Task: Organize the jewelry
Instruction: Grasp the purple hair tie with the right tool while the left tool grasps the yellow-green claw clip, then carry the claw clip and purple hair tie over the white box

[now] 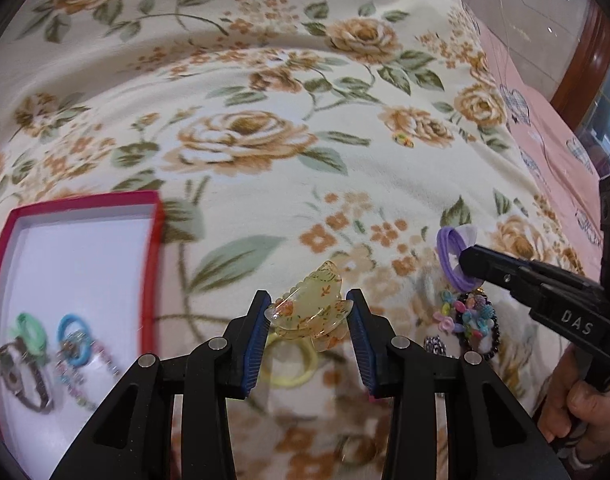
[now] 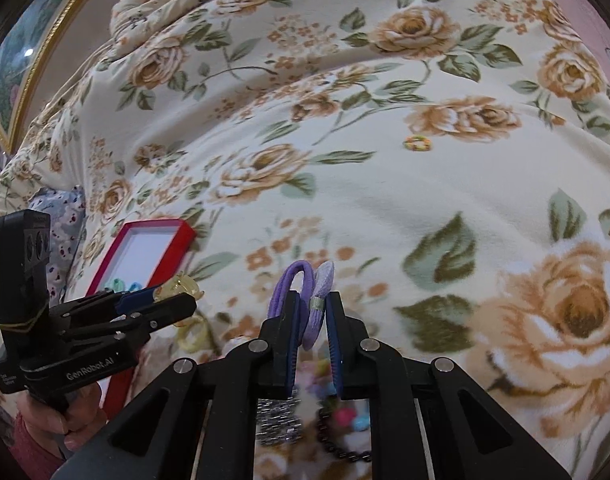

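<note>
My left gripper [image 1: 310,312] is shut on a translucent yellow hair claw clip [image 1: 309,308] and holds it above the floral blanket. My right gripper [image 2: 311,312] is shut on a purple hair tie [image 2: 305,304] with a pale fabric bow. That hair tie also shows in the left wrist view [image 1: 453,254], with the right gripper's fingers on it. A red box [image 1: 153,264] with a white inside lies at the left; it holds a green hair tie [image 1: 31,328], a blue hair tie [image 1: 73,338], a watch [image 1: 21,376] and a bead bracelet [image 1: 85,372].
On the blanket under the grippers lie a yellow hair tie [image 1: 291,364], a black bead bracelet with coloured flowers [image 1: 473,316] and a silver chain [image 2: 277,420]. A small multicoloured ring [image 2: 418,144] lies farther off. A pink sheet [image 1: 545,120] borders the blanket.
</note>
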`<state>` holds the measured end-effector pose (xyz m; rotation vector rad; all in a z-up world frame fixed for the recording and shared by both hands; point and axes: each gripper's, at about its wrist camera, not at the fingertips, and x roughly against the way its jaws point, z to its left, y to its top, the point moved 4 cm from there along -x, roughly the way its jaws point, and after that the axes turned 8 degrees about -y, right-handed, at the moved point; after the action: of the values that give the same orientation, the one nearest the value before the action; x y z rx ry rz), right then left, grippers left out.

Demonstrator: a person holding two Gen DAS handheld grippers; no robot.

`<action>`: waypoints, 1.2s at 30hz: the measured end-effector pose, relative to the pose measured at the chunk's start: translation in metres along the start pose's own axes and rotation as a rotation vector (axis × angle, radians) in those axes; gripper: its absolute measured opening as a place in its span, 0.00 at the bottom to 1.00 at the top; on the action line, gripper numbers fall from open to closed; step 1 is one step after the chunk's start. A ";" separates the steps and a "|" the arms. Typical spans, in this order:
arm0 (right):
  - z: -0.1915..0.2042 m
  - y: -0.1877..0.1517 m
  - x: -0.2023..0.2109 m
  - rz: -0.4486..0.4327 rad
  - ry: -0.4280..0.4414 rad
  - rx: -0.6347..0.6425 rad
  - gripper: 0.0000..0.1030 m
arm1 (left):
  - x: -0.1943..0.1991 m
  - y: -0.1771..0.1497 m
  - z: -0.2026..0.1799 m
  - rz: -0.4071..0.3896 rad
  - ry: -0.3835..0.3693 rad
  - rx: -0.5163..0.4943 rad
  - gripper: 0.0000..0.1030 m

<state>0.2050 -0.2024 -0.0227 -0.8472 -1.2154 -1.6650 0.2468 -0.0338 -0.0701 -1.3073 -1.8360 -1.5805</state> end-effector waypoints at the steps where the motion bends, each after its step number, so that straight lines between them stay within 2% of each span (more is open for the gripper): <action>1: 0.004 -0.001 0.001 0.000 0.006 0.006 0.12 | 0.008 -0.003 0.003 -0.012 0.006 0.007 0.37; 18: 0.090 -0.017 0.006 0.021 0.109 0.141 0.12 | 0.109 -0.055 0.048 -0.106 0.077 0.128 0.37; 36: 0.173 -0.034 -0.006 0.062 0.203 0.263 0.13 | 0.158 -0.089 0.098 -0.148 0.150 0.254 0.37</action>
<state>0.1802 -0.0309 0.0100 -0.5357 -1.2202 -1.4633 0.1220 0.1236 -0.0257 -0.9353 -1.9985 -1.4158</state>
